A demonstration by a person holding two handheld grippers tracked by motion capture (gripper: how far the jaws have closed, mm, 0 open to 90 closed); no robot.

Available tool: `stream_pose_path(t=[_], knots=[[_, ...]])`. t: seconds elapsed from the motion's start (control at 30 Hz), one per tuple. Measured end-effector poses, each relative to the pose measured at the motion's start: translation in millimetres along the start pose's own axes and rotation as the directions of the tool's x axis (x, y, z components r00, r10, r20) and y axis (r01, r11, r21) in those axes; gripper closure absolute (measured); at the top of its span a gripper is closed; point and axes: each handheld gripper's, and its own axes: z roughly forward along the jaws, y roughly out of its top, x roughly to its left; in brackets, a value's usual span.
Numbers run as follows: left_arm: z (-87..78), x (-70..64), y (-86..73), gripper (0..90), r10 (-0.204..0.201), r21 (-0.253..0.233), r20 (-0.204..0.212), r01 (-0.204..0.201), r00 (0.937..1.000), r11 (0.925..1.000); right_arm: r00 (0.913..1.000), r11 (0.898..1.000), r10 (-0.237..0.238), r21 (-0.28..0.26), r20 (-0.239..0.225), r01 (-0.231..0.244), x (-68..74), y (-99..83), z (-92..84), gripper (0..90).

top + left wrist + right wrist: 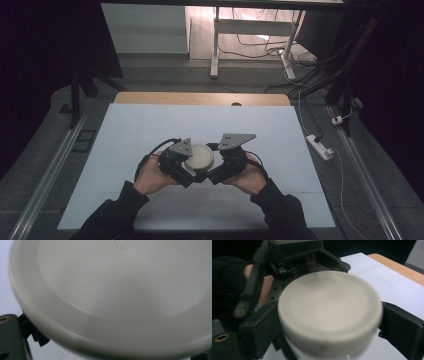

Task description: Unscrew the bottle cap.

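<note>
- Two grippers meet at one white round-lidded container (199,157), held near the table's (130,130) middle, toward the person's side.
- Right gripper (214,172): in the right gripper view its black jaws stand at a middling width, one pressed on each side of the white lid (329,307). Judged to be clamped on the lid.
- Left gripper (186,175): the left gripper view sits hard up against the lid's pale top and rim (120,290), with only a jaw corner at the lower left edge. I cannot tell whether these jaws grip the container or how wide they stand.
- Work in hand, as judged: turning or pulling the lid off while the body is steadied.
- Risk one: the lid is smooth and round, so the right jaws could slip around it if twisted without enough squeeze.
- Risk two: if the left hold on the body is weak, the whole container would turn with the lid and nothing would loosen.
- Risk three: a sudden release could jerk the body and tip out whatever is inside; the contents are hidden.
- Pose: both hands come in low from the near edge, forearms angled inward, left hand (150,176) and right hand (248,178) cupped behind the grippers, which face each other across the container.
</note>
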Motion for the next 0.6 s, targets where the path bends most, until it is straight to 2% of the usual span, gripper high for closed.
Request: stream_pose_path(t=[0.13, 0.3, 0.4, 0.43, 0.57, 0.6], knots=[[-0.9, -1.3, 1.1, 7.5, 0.008, 0.004, -0.003, -0.008, 1.0000, 1.0000, 0.9993, 1.000, -0.022, 0.001, 0.032, 0.022, 5.0, 2.1, 3.3, 6.3], [-0.9, -2.0, 0.7, 7.5, 0.020, 0.002, 0.015, -0.020, 0.9997, 0.9998, 0.9993, 0.999, -0.034, -0.005, 0.015, 0.034, 5.7, 1.5, 3.1, 6.7], [-0.7, -1.9, 0.4, 7.5, 0.034, 0.006, 0.029, -0.034, 0.9990, 0.9994, 0.9990, 0.999, -0.038, 0.002, -0.025, 0.038, 2.7, 0.7, 1.9, 6.8], [-0.2, -2.7, 0.4, 7.5, 0.050, 0.006, 0.046, -0.050, 0.9977, 0.9987, 0.9980, 0.999, -0.041, 0.002, -0.047, 0.041, 1.1, 0.3, 1.3, 6.8], [0.5, -5.7, 1.1, 7.5, 0.089, 0.008, 0.080, -0.090, 0.9927, 0.9959, 0.9873, 0.998, -0.067, -0.007, -0.144, 0.067, -5.6, -2.1, -1.5, 6.8], [0.5, -5.7, 1.1, 7.5, 0.089, 0.008, 0.080, -0.090, 0.9927, 0.9959, 0.9873, 0.998, -0.067, -0.007, -0.144, 0.067, -5.6, -2.1, -1.5, 6.8]])
